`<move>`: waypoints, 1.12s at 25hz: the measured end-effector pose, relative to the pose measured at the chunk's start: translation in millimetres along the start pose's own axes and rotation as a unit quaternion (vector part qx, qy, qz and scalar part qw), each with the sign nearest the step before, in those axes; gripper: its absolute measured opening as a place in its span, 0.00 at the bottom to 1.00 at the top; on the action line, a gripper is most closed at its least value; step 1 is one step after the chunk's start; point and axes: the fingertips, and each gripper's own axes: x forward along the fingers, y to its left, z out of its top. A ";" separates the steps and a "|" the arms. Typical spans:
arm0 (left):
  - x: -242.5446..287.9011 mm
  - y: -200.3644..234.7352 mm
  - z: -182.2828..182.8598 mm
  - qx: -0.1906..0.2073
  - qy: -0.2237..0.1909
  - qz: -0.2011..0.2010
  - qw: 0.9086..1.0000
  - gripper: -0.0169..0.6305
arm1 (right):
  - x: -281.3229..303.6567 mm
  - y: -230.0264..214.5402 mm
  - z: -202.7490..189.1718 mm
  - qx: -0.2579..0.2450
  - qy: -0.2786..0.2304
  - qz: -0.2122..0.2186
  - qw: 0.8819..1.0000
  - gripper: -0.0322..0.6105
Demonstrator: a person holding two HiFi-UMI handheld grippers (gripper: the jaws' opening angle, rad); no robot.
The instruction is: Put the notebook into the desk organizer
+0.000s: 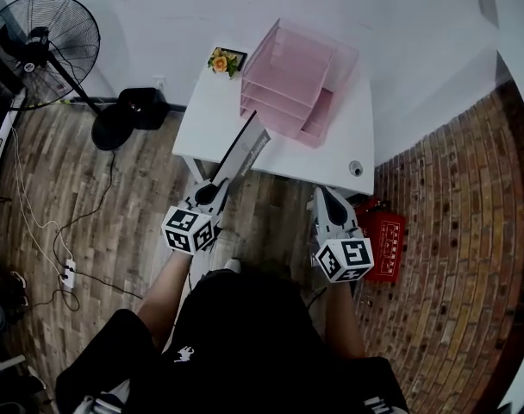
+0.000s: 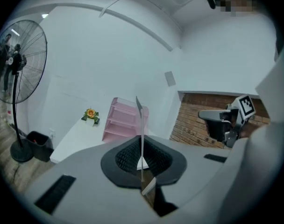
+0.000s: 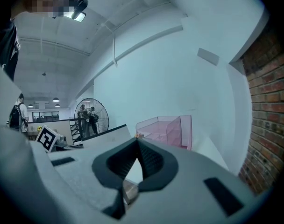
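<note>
The notebook (image 1: 245, 149) is a thin pale book with a dark edge. It is held edge-on and tilted up over the front left of the white table (image 1: 212, 115). My left gripper (image 1: 212, 193) is shut on its lower end, and in the left gripper view the notebook (image 2: 141, 125) stands upright between the pads (image 2: 131, 157). The pink desk organizer (image 1: 292, 80) stands at the back of the table, beyond the notebook, and also shows as the organizer (image 2: 121, 122) and the organizer (image 3: 165, 129). My right gripper (image 1: 323, 195) hovers at the table's front edge, shut, holding nothing (image 3: 137, 143).
A small potted flower (image 1: 225, 60) sits at the table's back left and a small round object (image 1: 355, 168) at its front right. On the floor are a standing fan (image 1: 51, 37), a black bin (image 1: 141, 106), a power strip with cables (image 1: 68, 274) and a red box (image 1: 384, 244).
</note>
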 end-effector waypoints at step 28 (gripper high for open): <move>122.0 12.3 -61.3 -0.212 0.047 0.057 0.974 0.04 | 94.4 -118.5 -14.9 0.009 0.044 0.117 0.992 0.05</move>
